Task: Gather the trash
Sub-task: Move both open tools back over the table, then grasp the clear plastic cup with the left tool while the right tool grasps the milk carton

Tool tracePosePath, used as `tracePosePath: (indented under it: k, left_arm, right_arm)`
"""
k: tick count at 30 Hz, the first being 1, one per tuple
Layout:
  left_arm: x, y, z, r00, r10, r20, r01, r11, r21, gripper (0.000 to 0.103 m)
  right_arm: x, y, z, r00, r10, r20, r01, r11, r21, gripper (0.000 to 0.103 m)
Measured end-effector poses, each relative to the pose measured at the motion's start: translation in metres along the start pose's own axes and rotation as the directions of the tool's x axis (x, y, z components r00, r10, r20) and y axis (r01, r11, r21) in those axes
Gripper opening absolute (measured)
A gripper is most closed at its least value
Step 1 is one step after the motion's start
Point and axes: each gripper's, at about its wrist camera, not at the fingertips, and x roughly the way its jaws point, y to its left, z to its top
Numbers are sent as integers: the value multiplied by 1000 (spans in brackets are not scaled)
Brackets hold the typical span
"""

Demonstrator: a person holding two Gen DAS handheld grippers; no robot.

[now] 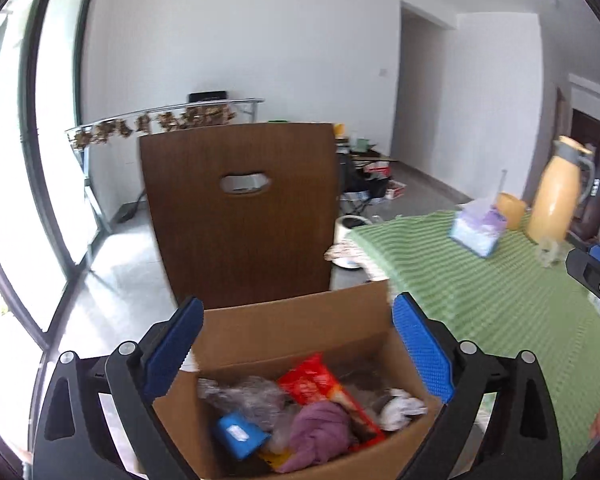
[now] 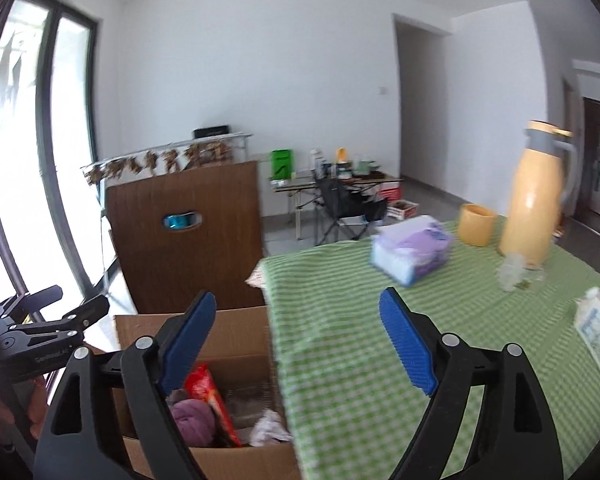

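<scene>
Nearest the left camera, the left tongs [image 1: 296, 344] stand spread wide with nothing between the blue pads, hanging above an open cardboard box [image 1: 300, 320]. Inside the box lies the collected trash: a red wrapper [image 1: 316, 380], a purple crumpled cloth [image 1: 320, 428], a blue packet [image 1: 240, 434], clear crinkled plastic [image 1: 240, 396] and a white wad of paper [image 1: 400, 406]. The right tongs [image 2: 296, 340] are likewise released and empty, held over the box's right edge and the near edge of the table [image 2: 340, 340], which carries a green checked cloth. The box stands just beside the table, on its left. At the right rim of that view a white carton [image 2: 598, 332] lies on the cloth. Farther along the table sit a tissue pack [image 2: 412, 254], a small clear glass [image 2: 512, 274], a yellow cup [image 2: 478, 224] and a tall yellow jug [image 2: 536, 200]. Behind the box rises a brown wooden chair back [image 1: 240, 216] with a handle slot. Beyond, a folding table [image 2: 336, 184] stands against the white wall.
</scene>
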Motion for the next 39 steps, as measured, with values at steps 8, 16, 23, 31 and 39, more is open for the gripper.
tracePosePath:
  k: [8, 16, 23, 31, 39]
  left_arm:
    - [-16, -120, -11, 975, -217, -36, 220, 971, 94, 95]
    - [-37, -252, -38, 908, -404, -110, 418, 888, 192, 95]
    - [-15, -329, -50, 851, -476, -223, 516, 837, 182, 95]
    - [59, -391, -24, 819, -508, -266, 565, 795, 222, 95]
    - [154, -416, 7, 801, -524, -291, 584, 789, 187, 95]
  right_arm:
    - [-81, -128, -27, 968, -249, -3, 248, 962, 112, 84]
    - [-165, -259, -75, 885, -453, -109, 466, 860, 206, 85]
    - [-183, -321, -94, 846, -497, -191, 530, 821, 214, 88]
    - [-121, -373, -99, 849, -468, -247, 498, 864, 76, 88]
    - [-63, -439, -111, 895, -298, -331, 372, 909, 187, 88]
